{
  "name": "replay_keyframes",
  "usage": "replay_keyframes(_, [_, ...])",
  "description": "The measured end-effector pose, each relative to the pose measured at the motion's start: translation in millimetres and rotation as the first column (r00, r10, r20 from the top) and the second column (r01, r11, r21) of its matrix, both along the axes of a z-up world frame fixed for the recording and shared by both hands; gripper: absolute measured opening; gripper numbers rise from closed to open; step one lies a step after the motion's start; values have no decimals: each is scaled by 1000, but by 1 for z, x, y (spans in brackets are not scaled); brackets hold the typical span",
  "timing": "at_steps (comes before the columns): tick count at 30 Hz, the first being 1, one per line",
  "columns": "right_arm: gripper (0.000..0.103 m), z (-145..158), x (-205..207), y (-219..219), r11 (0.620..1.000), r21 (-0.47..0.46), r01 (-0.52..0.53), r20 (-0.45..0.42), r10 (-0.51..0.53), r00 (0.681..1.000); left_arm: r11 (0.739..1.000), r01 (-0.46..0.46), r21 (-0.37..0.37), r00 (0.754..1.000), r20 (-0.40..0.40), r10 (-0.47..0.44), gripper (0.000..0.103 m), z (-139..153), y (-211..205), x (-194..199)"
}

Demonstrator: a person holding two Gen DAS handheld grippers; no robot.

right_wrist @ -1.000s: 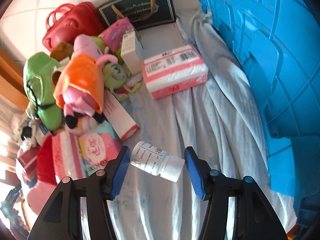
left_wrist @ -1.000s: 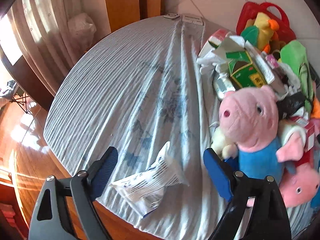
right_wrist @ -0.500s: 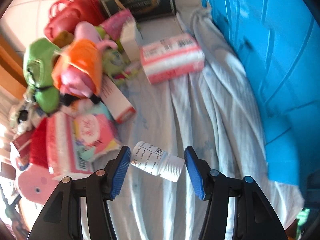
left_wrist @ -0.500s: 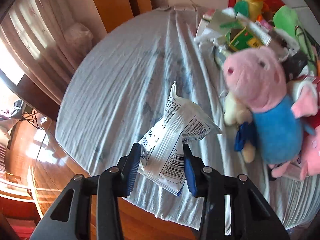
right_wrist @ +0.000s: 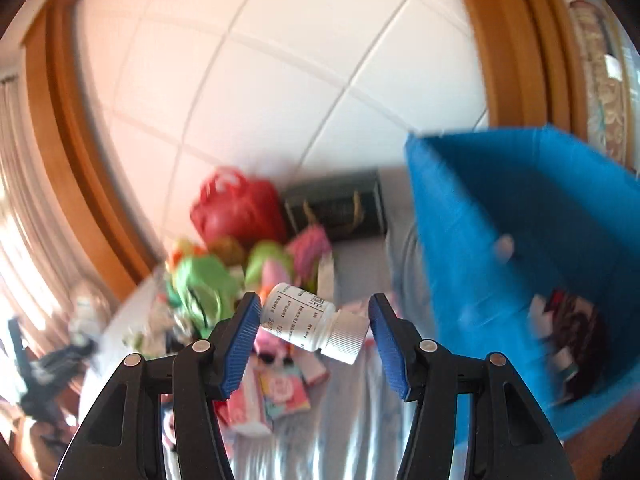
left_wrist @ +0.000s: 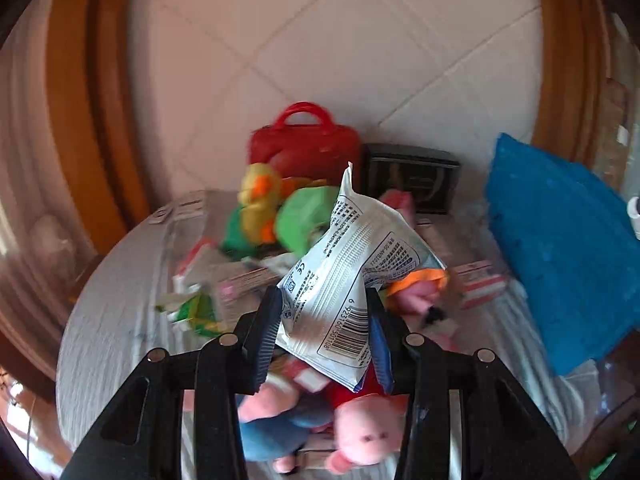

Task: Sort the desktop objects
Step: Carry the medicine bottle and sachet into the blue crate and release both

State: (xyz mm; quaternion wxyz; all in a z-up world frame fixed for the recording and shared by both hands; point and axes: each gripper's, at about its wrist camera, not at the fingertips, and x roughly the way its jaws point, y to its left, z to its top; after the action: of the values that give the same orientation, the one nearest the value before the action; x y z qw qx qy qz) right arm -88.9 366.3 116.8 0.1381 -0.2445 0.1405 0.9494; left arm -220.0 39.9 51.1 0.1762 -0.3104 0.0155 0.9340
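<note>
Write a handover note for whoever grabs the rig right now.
Left gripper: shut on the white snack packet, lifted above the toy pile.
Right gripper: shut on the white pill bottle, held lengthwise, in the air beside the blue bin.
Done: both items picked; a few things already lie in the bin.
Left: place both, then clear the plush toys and boxes off the table.

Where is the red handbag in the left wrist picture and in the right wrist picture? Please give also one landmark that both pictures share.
Left wrist view: the red handbag stands at upper centre, behind the plush toys, against the tiled wall.
Right wrist view: it is left of centre, blurred, behind the toys.
Shared landmark: the dark gift bag just right of the handbag.
</note>
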Motion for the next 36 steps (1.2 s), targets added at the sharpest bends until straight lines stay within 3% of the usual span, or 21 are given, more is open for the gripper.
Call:
replay_keyframes(5, [55, 36, 40, 51, 987, 98, 127, -21, -126, 992, 974, 218, 56, 975, -65, -214, 40, 49, 125, 17])
replay_keyframes(9, [55, 43, 57, 102, 968, 167, 189, 28, -197, 980, 930, 349, 115, 937, -74, -343, 40, 85, 224, 28])
replay_keyframes(12, [55, 41, 64, 141, 949, 233, 214, 77, -237, 968, 906, 409, 109, 911, -97, -400, 40, 104, 290, 47])
replay_keyframes(18, [55, 33, 80, 204, 931, 305, 199, 127, -247, 961, 876, 476, 77, 879, -42, -475, 40, 106, 403, 76])
replay_keyframes(24, [55, 23, 88, 251, 914, 365, 176, 164, -249, 954, 876, 482, 16, 876, -10, -482, 40, 96, 466, 94])
replay_keyframes(31, [56, 17, 100, 282, 921, 359, 152, 157, -220, 963, 891, 449, -68, 893, 10, -450, 40, 85, 492, 98])
replay_keyframes(36, [56, 10, 93, 297, 917, 371, 146, 177, -224, 958, 898, 432, -88, 902, 22, -431, 41, 78, 502, 99])
